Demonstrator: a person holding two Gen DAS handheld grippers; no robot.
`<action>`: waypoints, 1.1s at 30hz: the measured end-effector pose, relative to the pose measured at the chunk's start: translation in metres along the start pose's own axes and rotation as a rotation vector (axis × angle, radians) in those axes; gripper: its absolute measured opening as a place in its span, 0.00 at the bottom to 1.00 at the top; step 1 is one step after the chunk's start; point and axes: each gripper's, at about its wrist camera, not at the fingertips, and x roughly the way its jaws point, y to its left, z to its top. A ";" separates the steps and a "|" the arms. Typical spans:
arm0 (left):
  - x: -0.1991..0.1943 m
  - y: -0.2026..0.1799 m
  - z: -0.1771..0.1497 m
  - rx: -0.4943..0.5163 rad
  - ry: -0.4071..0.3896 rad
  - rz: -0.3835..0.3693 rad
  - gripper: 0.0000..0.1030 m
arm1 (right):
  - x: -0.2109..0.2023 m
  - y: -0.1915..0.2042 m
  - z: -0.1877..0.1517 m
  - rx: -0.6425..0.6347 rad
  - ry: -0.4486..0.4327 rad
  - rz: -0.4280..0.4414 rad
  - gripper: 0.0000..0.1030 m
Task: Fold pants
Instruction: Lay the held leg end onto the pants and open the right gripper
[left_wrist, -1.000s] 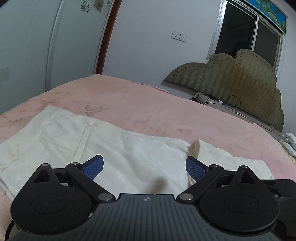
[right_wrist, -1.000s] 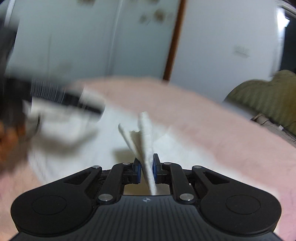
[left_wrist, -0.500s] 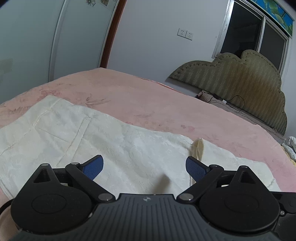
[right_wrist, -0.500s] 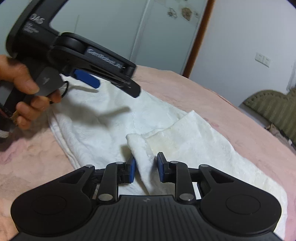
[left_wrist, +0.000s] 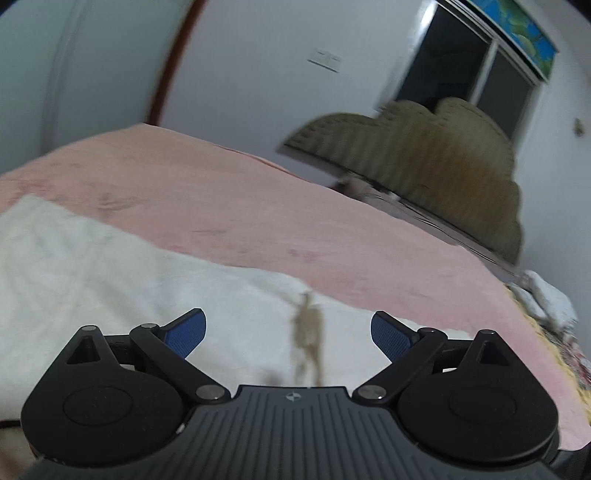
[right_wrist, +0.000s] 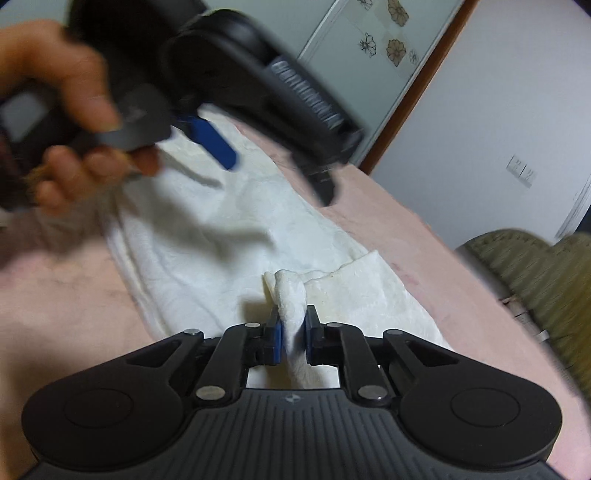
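Observation:
White pants (left_wrist: 110, 280) lie spread across a pink bed (left_wrist: 258, 206). My left gripper (left_wrist: 288, 332) is open and empty, hovering just above the cloth; a yellowish folded edge (left_wrist: 308, 332) lies between its blue fingers. In the right wrist view the pants (right_wrist: 207, 236) stretch away to the upper left. My right gripper (right_wrist: 293, 336) is shut on a bunched hem of the pants (right_wrist: 291, 295), lifted slightly. The left gripper (right_wrist: 258, 92), held in a hand, hangs above the cloth at upper left, blurred.
A padded olive headboard (left_wrist: 424, 155) leans against the wall behind the bed. A dark window (left_wrist: 461, 66) is above it. A wardrobe door with flower stickers (right_wrist: 376, 48) stands at the far side. Crumpled bedding (left_wrist: 546, 299) lies at the bed's right edge.
The left gripper has swung right and up over the pants, still open. The right gripper has closed tighter on the hem and turned, drawing the cloth along.

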 end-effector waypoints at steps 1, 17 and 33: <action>0.007 -0.007 0.000 0.025 0.014 -0.012 0.96 | -0.003 -0.001 -0.001 0.010 0.003 0.011 0.11; 0.058 -0.035 -0.041 0.475 0.073 0.302 0.95 | -0.064 -0.085 -0.027 0.411 -0.076 0.085 0.69; 0.070 -0.077 -0.061 0.668 0.074 0.218 0.99 | -0.032 -0.113 -0.071 0.644 0.126 -0.077 0.91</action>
